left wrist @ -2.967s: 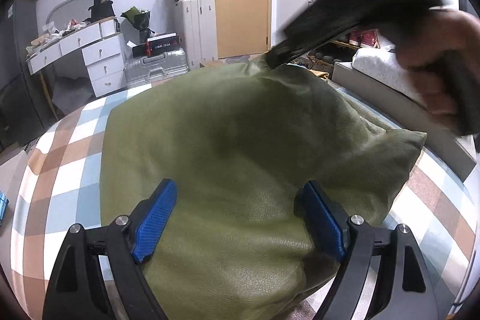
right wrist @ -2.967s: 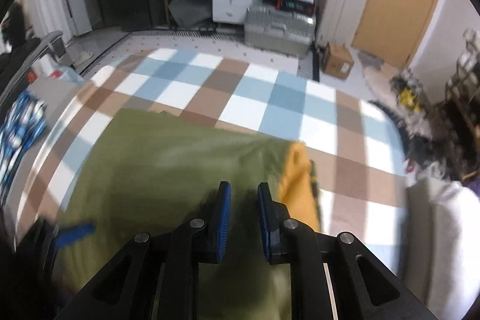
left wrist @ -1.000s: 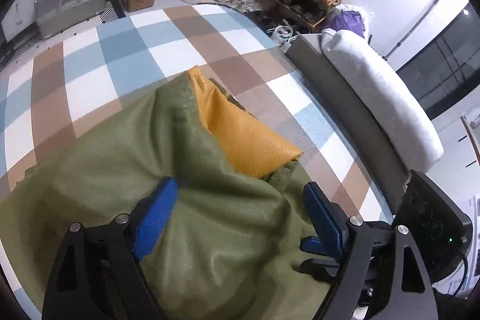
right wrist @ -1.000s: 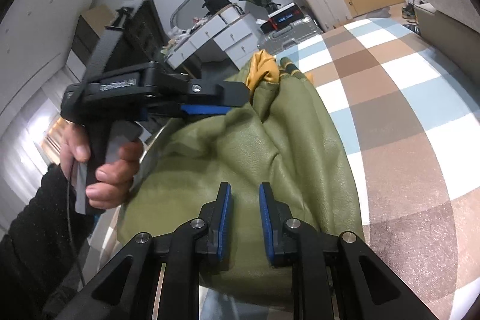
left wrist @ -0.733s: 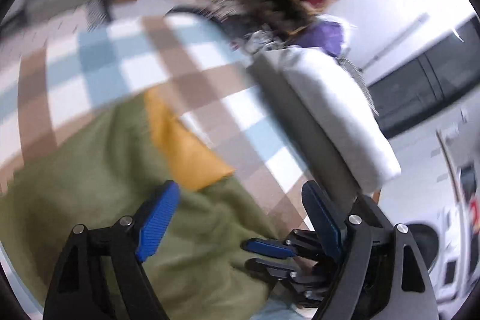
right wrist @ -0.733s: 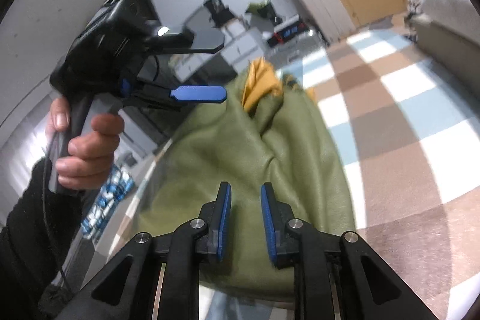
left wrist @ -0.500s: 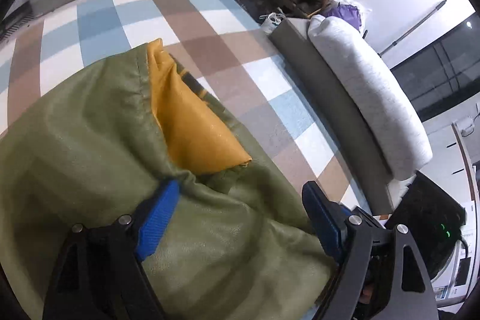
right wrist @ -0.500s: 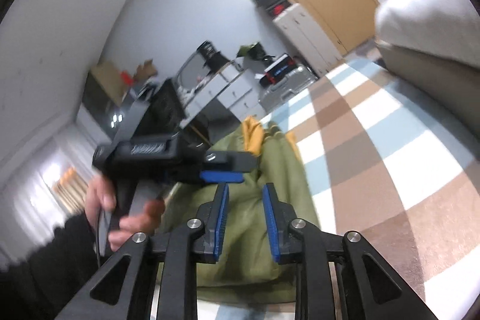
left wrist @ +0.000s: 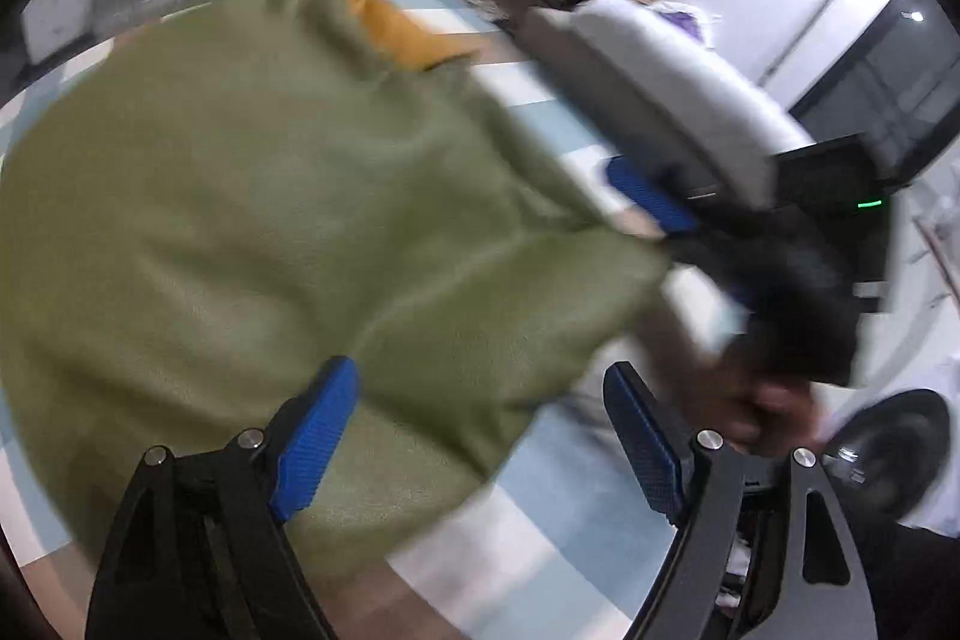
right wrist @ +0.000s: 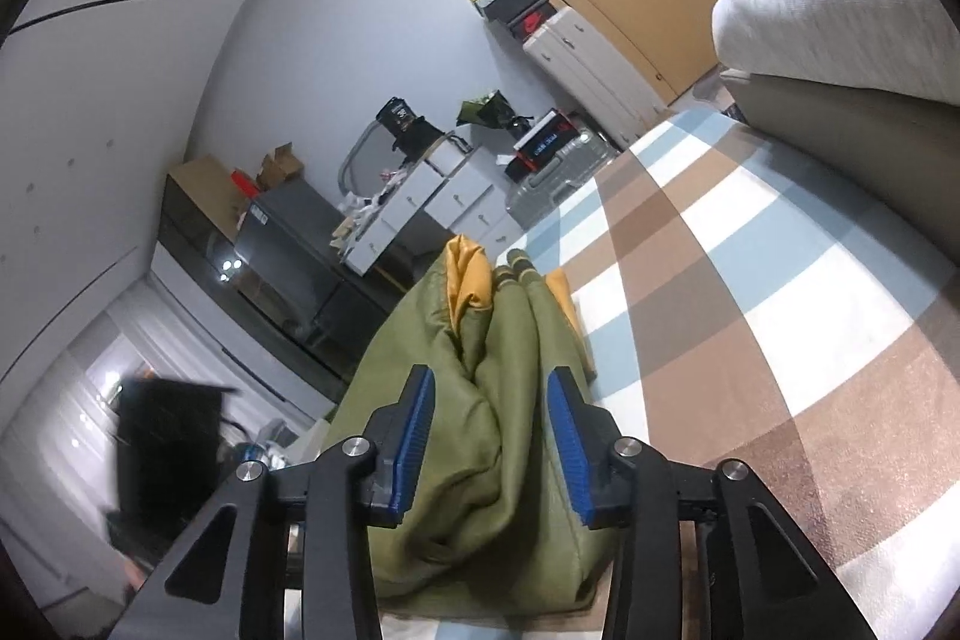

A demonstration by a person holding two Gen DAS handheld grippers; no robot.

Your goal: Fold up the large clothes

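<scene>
lying between parting right fingers (right wrist: 414, 436): green jacket (right wrist: 498, 418)

L gripper (left wrist: 480, 436): black open-frame linkage arms, silver round screws seen at the pivots, ribbed blue pads (left wrist: 315, 439) fitted on both fingers. R gripper (right wrist: 489, 436): same build, black arms w/ triangular cut-outs, silver screws, blue ribbed pads (right wrist: 414, 436). From L wrist view, at 3 o'clock, R unit's black housing w/ a green light is seen, gripped by a blurred hand (left wrist: 762, 400)
</scene>
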